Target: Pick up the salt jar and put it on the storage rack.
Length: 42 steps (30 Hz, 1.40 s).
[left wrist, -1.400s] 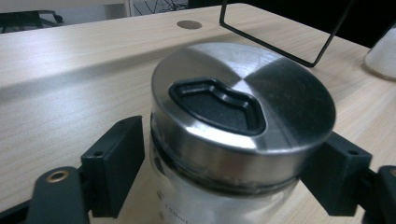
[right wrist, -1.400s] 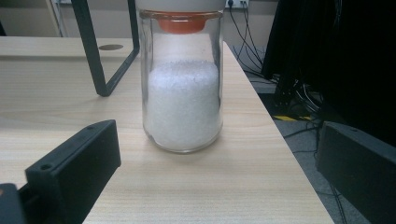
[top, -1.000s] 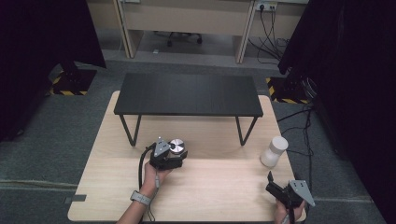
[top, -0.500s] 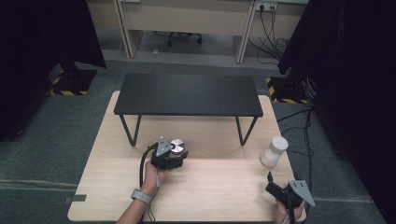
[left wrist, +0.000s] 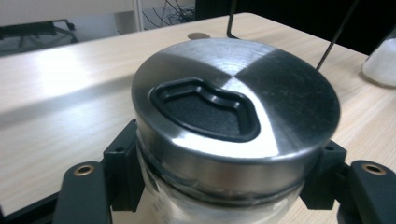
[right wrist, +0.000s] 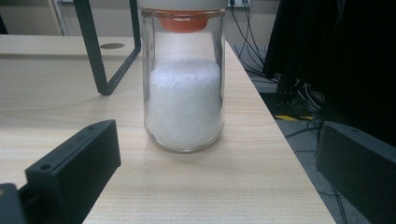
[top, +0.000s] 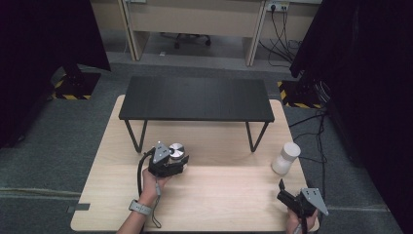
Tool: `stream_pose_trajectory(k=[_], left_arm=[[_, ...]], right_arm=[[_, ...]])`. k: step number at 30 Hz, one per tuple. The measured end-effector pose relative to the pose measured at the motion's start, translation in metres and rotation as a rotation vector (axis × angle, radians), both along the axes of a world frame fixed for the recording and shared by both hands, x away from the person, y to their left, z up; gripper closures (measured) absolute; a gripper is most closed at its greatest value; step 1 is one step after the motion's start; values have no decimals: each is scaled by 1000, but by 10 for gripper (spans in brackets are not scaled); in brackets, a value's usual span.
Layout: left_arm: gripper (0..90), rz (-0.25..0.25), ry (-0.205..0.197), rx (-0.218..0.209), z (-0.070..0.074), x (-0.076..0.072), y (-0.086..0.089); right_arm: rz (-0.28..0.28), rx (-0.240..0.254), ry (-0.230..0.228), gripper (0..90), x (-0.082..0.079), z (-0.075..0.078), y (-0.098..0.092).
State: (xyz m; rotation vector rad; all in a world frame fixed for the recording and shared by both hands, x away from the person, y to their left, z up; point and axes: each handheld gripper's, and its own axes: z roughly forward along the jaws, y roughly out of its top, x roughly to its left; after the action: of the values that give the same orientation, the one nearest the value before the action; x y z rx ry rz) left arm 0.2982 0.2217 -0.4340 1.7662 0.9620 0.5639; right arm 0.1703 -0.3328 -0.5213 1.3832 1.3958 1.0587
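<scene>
jar point(top: 176, 152): glass, brushed steel lid with black inset, upright
place: wooden table point(top: 219, 195), left of middle, before the black bench point(top: 195, 97)
state: lid on

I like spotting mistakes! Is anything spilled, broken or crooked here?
Nothing stands out. The left gripper is shut on the metal-lidded jar, its lid sitting flat. The glass jar of white grains stands upright near the table's right edge, nothing spilled, with the right gripper open before it.

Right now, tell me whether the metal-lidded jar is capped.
Capped: the metal lid sits flat on the jar, which the left gripper clamps.
</scene>
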Motion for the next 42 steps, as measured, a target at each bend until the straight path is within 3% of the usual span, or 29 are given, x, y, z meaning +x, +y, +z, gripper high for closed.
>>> stream_pose_trajectory(k=[6, 14, 17, 22, 37, 42], left_arm=[[312, 52, 1, 7, 16, -8, 11], [313, 99, 6, -13, 36, -16, 27], [313, 78, 11, -64, 42, -16, 40], [313, 90, -14, -39, 57, -21, 44], [313, 160, -38, -33, 91, -27, 55], [313, 177, -45, -50, 105, -24, 57]], right_arm=[[0, 0, -3, 2, 0, 0, 0], [-3, 3, 1, 2, 0, 0, 0], [-4, 2, 1, 2, 0, 0, 0], [-9, 10, -1, 2, 0, 0, 0], [-1, -6, -1, 2, 0, 0, 1], [1, -7, -2, 2, 0, -1, 1]])
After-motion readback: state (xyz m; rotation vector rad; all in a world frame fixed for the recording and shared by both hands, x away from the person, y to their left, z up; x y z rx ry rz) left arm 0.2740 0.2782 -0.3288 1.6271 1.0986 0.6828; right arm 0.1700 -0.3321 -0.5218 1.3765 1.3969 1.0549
